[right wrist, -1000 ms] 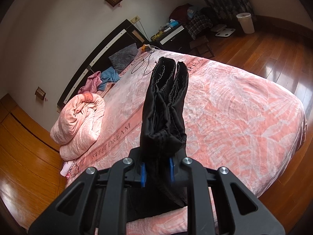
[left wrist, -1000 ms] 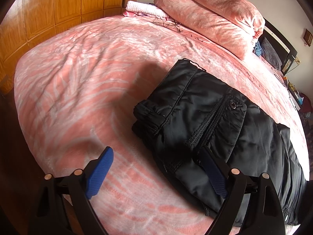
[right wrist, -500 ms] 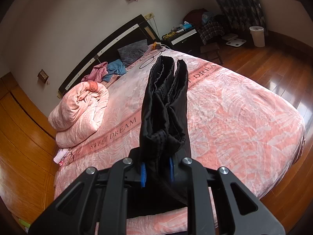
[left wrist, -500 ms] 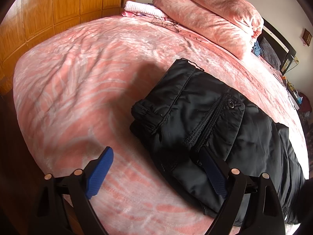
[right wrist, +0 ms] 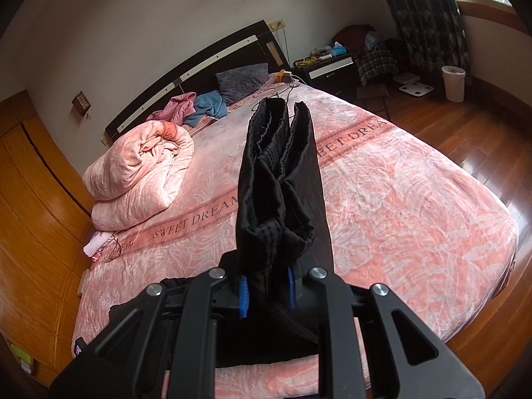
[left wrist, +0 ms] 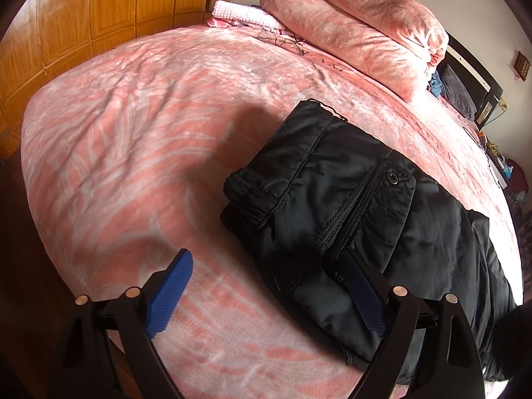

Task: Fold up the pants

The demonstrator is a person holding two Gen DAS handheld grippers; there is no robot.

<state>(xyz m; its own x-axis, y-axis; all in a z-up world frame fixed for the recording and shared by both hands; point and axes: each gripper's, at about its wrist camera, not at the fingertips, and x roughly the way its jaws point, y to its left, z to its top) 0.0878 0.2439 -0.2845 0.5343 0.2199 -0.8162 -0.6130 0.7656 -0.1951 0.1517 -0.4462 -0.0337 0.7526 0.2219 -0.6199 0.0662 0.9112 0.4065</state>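
Black pants (left wrist: 349, 206) lie on the pink bed, waist end with a snap-button pocket toward me in the left wrist view. My left gripper (left wrist: 266, 286) is open and empty, low over the bed; its right finger (left wrist: 362, 296) rests over the near edge of the waist part. My right gripper (right wrist: 266, 286) is shut on the leg-cuff end of the pants (right wrist: 279, 183), holding the bunched black fabric up above the bed in the right wrist view.
A rolled pink duvet (right wrist: 139, 176) lies at the head of the bed, also in the left wrist view (left wrist: 359, 30). A wooden wardrobe (left wrist: 83, 16) stands at the left. Pillows and clothes (right wrist: 212, 103) lie by the headboard. A nightstand (right wrist: 329, 66) and wood floor are at the right.
The right gripper has lifted and tilted with the pants legs, showing more of the room. The left gripper has barely moved.
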